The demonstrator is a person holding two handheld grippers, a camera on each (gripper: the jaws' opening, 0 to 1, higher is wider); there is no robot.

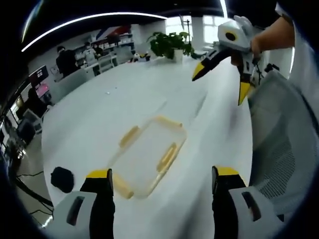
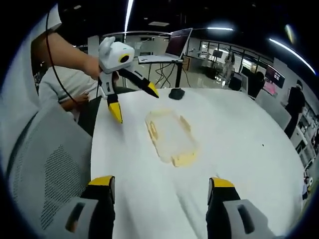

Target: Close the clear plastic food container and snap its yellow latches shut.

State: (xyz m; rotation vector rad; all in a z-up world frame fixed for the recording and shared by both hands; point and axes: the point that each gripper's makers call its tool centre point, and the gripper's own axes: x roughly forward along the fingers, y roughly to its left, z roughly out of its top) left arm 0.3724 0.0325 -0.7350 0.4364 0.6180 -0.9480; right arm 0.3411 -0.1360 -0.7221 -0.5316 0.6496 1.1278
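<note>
We have the clear container [image 1: 149,154] lying flat on the white table [image 1: 99,109], its lid apparently already on, though we cannot tell for sure, and its yellow latches [image 1: 167,157] spread around the rim. In the left gripper view our left gripper [image 1: 162,181] hangs just above its near end with jaws set wide and nothing between them. The right gripper [image 2: 160,186] is also spread wide and empty, a little back from the container's end; it also shows raised above the table.

To do this step well, we judge it best to bring one gripper down to steady the box, since light plastic will slide on the smooth top. Then we press each latch squarely with a jaw tip, working opposite sides in turn so the lid seats evenly. A black object [image 1: 62,178] sits near the table's edge, clear of the work.
</note>
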